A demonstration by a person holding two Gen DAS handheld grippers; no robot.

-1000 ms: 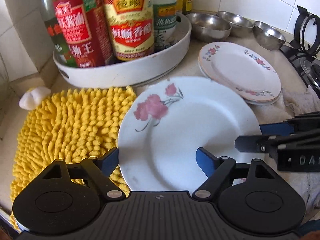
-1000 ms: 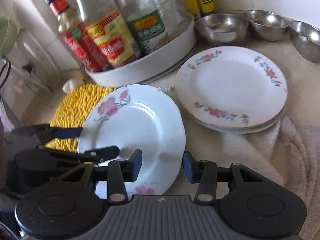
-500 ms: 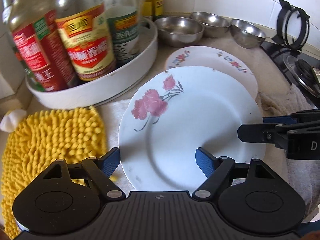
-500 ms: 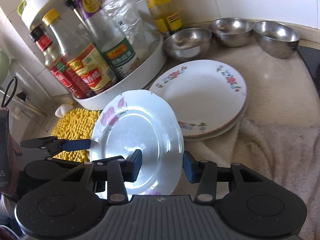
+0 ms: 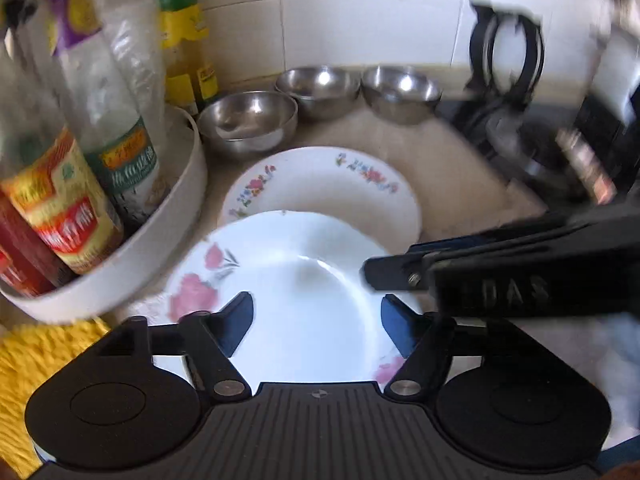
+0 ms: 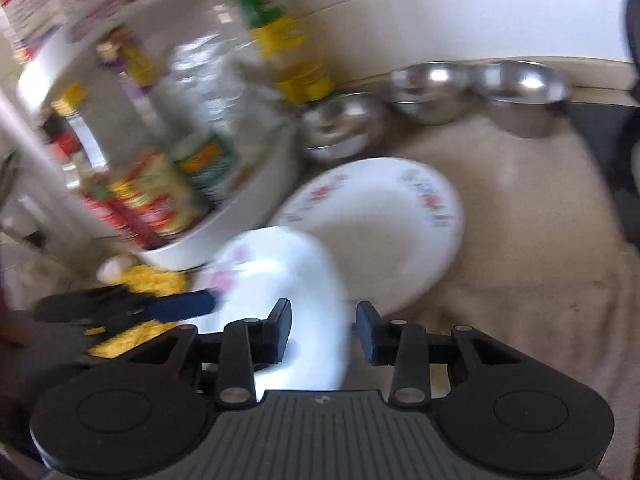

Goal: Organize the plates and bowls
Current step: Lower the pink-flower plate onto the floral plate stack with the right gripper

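Note:
A white plate with pink flowers (image 5: 304,280) (image 6: 280,276) lies between both grippers, its far edge overlapping a stack of floral-rimmed plates (image 5: 328,184) (image 6: 384,232). My left gripper (image 5: 318,320) has both fingers over the plate's face and its jaws are closing, with a wide gap between the pads. My right gripper (image 6: 324,330) straddles the plate's right rim, jaws closing, and the right pad stands off the rim. Its fingers (image 5: 400,272) reach in from the right. I cannot tell what bears the plate. Three steel bowls (image 5: 248,120) (image 6: 432,88) line the back wall.
A white round tray (image 5: 160,232) full of sauce bottles stands at the left, close to the plates. A yellow shaggy mat (image 5: 48,352) lies at the near left. A black stove burner (image 5: 508,56) sits at the back right. A beige towel (image 6: 520,300) covers the counter at the right.
The flowered plate and both grippers have moved from beside the yellow mat towards the back right, onto the near edge of the plate stack. Both pairs of jaws stand narrower than before.

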